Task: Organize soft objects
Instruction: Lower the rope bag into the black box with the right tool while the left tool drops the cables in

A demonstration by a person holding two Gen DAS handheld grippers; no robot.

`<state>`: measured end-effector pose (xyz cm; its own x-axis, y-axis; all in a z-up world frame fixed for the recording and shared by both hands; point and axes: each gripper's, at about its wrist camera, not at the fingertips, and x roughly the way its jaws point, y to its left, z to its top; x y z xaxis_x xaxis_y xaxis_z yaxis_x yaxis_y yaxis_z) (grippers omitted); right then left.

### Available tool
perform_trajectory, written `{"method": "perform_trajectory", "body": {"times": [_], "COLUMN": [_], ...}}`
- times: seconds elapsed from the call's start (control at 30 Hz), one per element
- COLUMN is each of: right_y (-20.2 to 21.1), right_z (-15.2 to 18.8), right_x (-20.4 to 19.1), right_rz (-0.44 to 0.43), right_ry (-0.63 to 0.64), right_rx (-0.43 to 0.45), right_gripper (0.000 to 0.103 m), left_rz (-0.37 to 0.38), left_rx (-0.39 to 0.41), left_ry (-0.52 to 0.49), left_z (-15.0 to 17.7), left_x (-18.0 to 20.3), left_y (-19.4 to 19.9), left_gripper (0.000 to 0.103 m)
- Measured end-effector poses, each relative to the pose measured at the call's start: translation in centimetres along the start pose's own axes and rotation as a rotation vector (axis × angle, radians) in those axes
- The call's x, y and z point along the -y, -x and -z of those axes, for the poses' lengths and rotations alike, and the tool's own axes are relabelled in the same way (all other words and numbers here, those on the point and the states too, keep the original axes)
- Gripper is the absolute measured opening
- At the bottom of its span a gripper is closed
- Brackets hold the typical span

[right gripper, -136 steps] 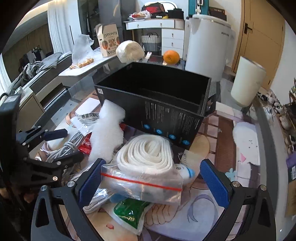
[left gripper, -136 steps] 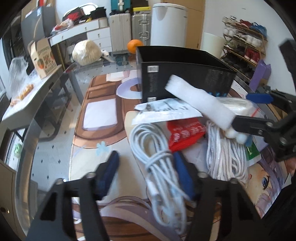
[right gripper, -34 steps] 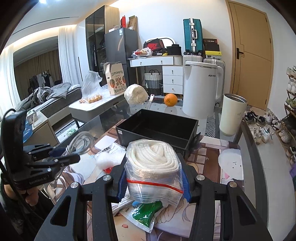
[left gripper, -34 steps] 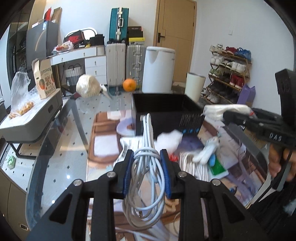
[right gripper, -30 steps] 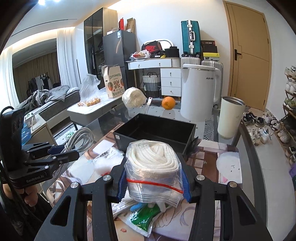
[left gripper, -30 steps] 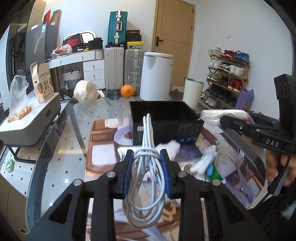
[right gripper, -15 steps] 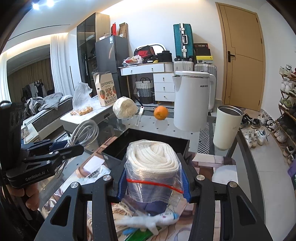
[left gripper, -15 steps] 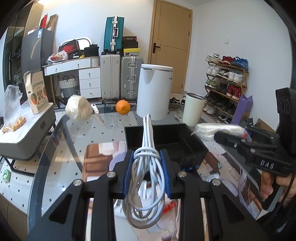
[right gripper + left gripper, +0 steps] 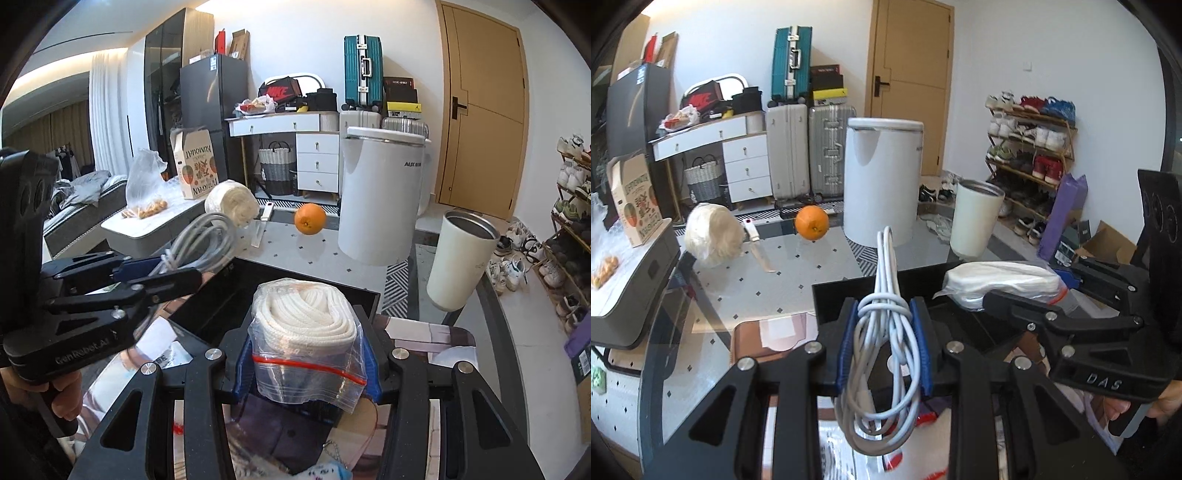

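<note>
**Both claws carried forward to the black box**

Since a second ago both claws have advanced until the open black rectangular box point(image 9: 306, 280) lies directly below them. Left claw point(image 9: 884, 343) stays clamped on a knotted bundle of pale grey cable point(image 9: 886, 332), whose long axis runs upright, loops hanging below the blue pads and a narrow loop pointing up. Right claw point(image 9: 306, 354) grips a clear zip bag holding coiled white rope point(image 9: 306, 321), the coil lying flat, its long axis across the pads. An orange point(image 9: 812, 222) sits beyond on the glass surface point(image 9: 746, 280).
</note>
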<state>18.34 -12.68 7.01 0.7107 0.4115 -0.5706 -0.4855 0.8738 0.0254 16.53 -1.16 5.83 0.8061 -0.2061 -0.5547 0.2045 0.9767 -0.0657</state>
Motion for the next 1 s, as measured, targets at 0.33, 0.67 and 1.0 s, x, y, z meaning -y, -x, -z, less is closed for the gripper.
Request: {"method": "perform_trajectory", "body": {"times": [0.33,0.67,1.0], "right_y": [-4.1,-6.7,-7.9], "right_z": [-0.8,-1.1,-1.4], "right_x": [-0.3,-0.6,-0.4], "right_rz": [0.035,0.073,0.077], "right_ry": [0.034,0.068,0.079], "right_rx": [-0.049,-0.067,-0.071], "right_gripper": [0.047,0.047,0.047], "left_rz": [0.014,0.010,0.011], "left_rx": [-0.037,-0.049,-0.015], "left_ry": [0.006,0.002,0.006], "left_z": [-0.2,0.0,0.0], "left_x": [-1.1,-1.7,-2.1], "left_y": [-3.2,-4.7,-5.2], "left_gripper": [0.027,0.027,0.027]}}
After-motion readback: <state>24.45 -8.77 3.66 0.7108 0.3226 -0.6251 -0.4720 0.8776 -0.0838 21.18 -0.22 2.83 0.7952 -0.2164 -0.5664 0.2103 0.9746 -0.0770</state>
